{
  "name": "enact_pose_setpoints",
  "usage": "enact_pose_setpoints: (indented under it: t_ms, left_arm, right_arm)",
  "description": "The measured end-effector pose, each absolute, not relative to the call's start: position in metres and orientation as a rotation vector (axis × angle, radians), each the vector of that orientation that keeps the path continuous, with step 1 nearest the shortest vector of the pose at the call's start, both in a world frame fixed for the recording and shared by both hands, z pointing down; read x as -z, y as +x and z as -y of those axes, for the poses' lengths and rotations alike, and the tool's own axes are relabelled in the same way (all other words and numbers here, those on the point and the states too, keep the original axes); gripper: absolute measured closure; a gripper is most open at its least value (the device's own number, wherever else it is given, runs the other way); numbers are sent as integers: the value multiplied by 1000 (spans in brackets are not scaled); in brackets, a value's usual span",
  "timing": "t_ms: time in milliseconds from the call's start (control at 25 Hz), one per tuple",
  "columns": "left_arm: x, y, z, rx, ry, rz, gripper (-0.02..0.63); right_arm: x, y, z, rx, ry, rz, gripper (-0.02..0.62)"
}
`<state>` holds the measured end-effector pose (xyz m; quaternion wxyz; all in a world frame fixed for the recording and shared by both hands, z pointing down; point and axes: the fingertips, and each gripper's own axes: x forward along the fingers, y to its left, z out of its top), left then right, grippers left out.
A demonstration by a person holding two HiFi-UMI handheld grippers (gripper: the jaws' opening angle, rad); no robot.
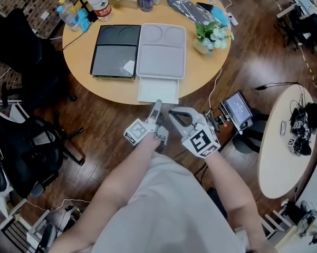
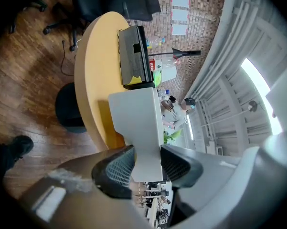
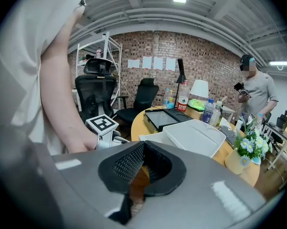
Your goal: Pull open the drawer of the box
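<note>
Dark wood floor [image 1: 111, 125] surrounds the round table [image 1: 79, 54] we lean over, with black chairs [image 1: 21, 41] off to our left. On the table sits the grey box [image 1: 161, 51], flush against a black tray [image 1: 116, 51] on its left, with a flower pot [image 1: 210, 37] near its right and bottles [image 1: 100, 1] along the far edge. Its drawer [image 1: 157, 90] is slid out towards us and overhangs the table's near rim. Our left gripper [image 1: 157, 108] is clamped on the drawer's front panel, both pads [image 2: 115, 168] pressed against its faces. Our right gripper [image 1: 172, 114] hangs just beside it, off the table, its jaws together at the tips with nothing between them.
</note>
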<state>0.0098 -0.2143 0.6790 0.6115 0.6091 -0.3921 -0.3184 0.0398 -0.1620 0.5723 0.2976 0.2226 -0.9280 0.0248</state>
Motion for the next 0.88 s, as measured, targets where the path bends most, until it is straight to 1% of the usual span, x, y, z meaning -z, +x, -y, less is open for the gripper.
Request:
enact_pose_setpoints:
  t_ms: [360, 880]
  left_arm:
    - [-691, 6, 174, 662, 1406, 914, 428]
    - [-696, -1, 140, 640, 1399, 905, 425]
  right_arm:
    - [-571, 31, 131, -59, 592, 2464, 595]
    - [-572, 22, 97, -85, 657, 2500, 595]
